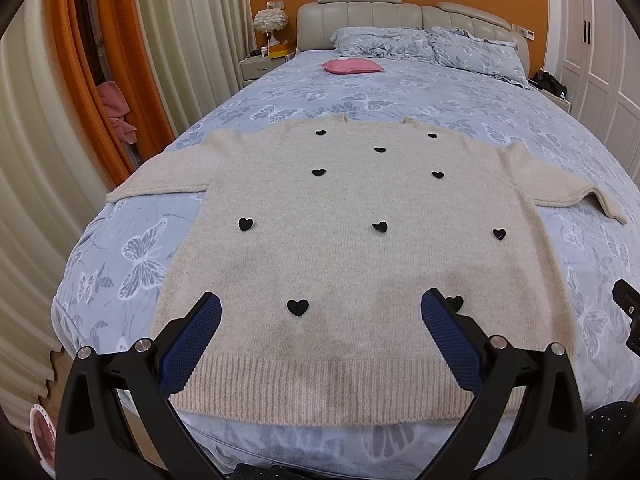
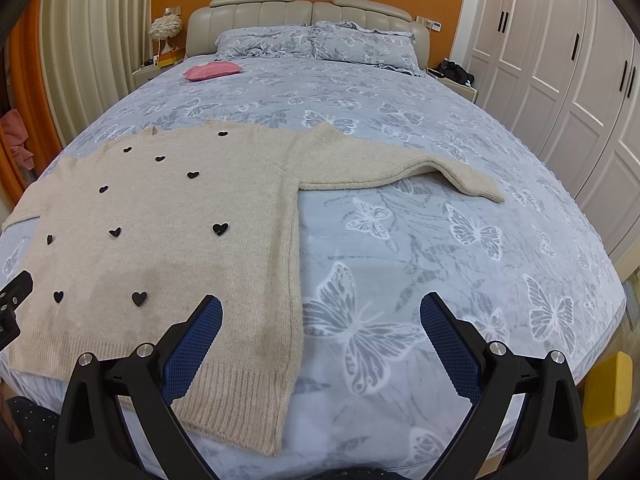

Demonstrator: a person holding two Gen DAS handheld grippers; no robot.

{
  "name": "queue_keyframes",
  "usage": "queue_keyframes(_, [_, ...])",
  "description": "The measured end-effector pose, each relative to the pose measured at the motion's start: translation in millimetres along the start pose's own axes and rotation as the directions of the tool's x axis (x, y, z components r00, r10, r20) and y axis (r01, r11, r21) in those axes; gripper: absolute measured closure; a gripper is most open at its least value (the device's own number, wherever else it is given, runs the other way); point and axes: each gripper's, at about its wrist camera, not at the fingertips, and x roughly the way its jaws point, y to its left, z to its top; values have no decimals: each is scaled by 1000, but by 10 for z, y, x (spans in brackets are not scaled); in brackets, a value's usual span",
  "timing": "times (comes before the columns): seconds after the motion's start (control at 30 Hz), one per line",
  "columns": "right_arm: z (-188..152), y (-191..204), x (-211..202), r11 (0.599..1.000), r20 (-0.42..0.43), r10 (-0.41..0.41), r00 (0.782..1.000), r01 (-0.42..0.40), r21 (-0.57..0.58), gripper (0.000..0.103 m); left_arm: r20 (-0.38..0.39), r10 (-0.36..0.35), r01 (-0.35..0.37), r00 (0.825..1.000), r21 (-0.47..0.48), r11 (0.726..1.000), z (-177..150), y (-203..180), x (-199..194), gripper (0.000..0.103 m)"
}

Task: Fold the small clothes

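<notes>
A beige knit sweater [image 1: 344,240] with several black hearts lies flat, face up, on the bed, sleeves spread to both sides and ribbed hem towards me. My left gripper [image 1: 321,308] hovers open above the lower middle of the sweater, nothing between its blue pads. In the right wrist view the sweater [image 2: 168,232] fills the left half, its right sleeve [image 2: 384,168] stretched out across the bedspread. My right gripper [image 2: 321,308] is open over the sweater's right side seam near the hem, its left finger above the knit, its right finger above bare bedspread.
The bed's blue butterfly bedspread [image 2: 440,240] stretches far beyond the sweater. A pink cushion [image 1: 352,66] and pillows [image 1: 432,46] lie near the headboard. Curtains and a nightstand [image 1: 260,64] stand left, white wardrobes [image 2: 560,60] right. A yellow object [image 2: 606,390] sits by the bed's right corner.
</notes>
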Motion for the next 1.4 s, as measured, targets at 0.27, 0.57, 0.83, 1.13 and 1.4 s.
queue_keyframes(0.27, [-1, 0, 0, 1000, 1, 0, 1000, 0, 0, 5, -1, -1, 1, 1000, 1, 1000, -5, -10, -1, 5])
queue_keyframes(0.57, [-2, 0, -2, 1000, 1, 0, 1000, 0, 0, 5, -2, -1, 1, 1000, 1, 1000, -2, -11, 0, 5])
queue_keyframes(0.83, [-3, 0, -4, 1000, 2, 1, 1000, -1, 2, 5, -2, 0, 0, 1000, 1, 1000, 0, -12, 0, 5])
queue_keyframes(1.13, [-5, -11, -2, 1000, -4, 10, 1000, -10, 6, 5, -3, 2, -2, 1000, 7, 1000, -5, -33, -1, 5])
queue_keyframes(1.4, [93, -504, 206, 955, -82, 225, 971, -203, 216, 5, -24, -16, 18, 1000, 55, 998, 28, -195, 26, 5])
